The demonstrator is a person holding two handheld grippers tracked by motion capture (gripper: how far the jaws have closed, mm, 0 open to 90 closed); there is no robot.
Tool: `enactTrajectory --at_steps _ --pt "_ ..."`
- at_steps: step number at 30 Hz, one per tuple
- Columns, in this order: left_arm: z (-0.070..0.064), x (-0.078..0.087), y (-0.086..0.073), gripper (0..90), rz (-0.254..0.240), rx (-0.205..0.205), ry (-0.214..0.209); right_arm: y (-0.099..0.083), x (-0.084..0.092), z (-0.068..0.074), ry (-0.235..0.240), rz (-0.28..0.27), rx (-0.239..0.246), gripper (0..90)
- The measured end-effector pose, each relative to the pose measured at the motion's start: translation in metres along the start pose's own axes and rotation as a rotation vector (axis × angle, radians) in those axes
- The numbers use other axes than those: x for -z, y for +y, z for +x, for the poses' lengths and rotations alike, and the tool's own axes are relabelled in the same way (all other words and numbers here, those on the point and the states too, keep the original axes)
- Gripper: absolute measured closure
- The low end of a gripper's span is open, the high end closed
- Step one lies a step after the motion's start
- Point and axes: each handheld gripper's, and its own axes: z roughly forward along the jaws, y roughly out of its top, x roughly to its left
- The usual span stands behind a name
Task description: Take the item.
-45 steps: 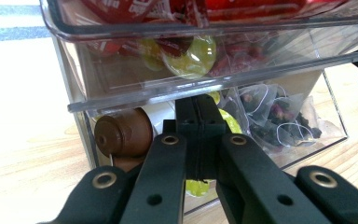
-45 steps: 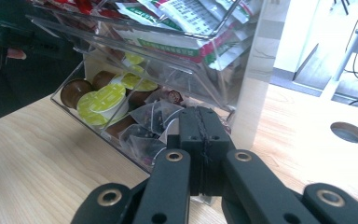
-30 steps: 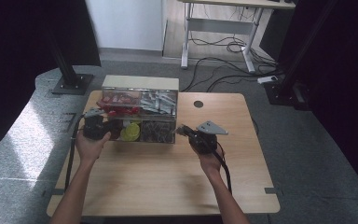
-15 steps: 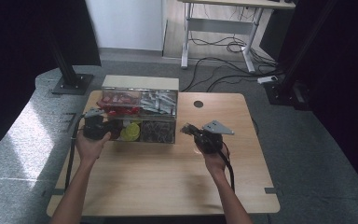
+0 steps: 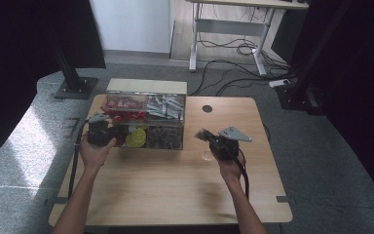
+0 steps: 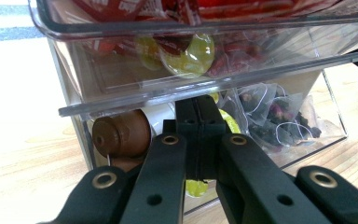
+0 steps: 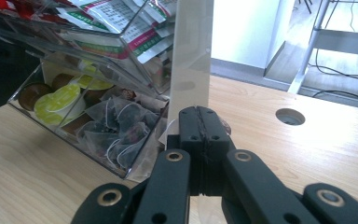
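Note:
A clear plastic organizer stands at the table's back left. It holds red packets, printed sachets, brown and yellow-green capsules and tea bags. My left gripper is shut at the front of the lower left bin, its tips just by the capsules, with nothing seen between the jaws. My right gripper is shut just right of the organizer, its tips near the tea bags at the organizer's corner.
A small clear round thing lies on the wooden table beside my right hand. A cable hole sits behind the right gripper. Desk legs and cables stand on the floor beyond the table.
My right gripper has drifted slightly to the right. The left gripper and the organizer have kept still.

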Motion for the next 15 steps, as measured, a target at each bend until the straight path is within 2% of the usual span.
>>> enactTrajectory --at_steps 15 --pt "-0.001 0.000 0.000 90.0 0.002 -0.004 0.002 -0.003 0.008 -0.013 -0.029 -0.002 -0.013 88.7"
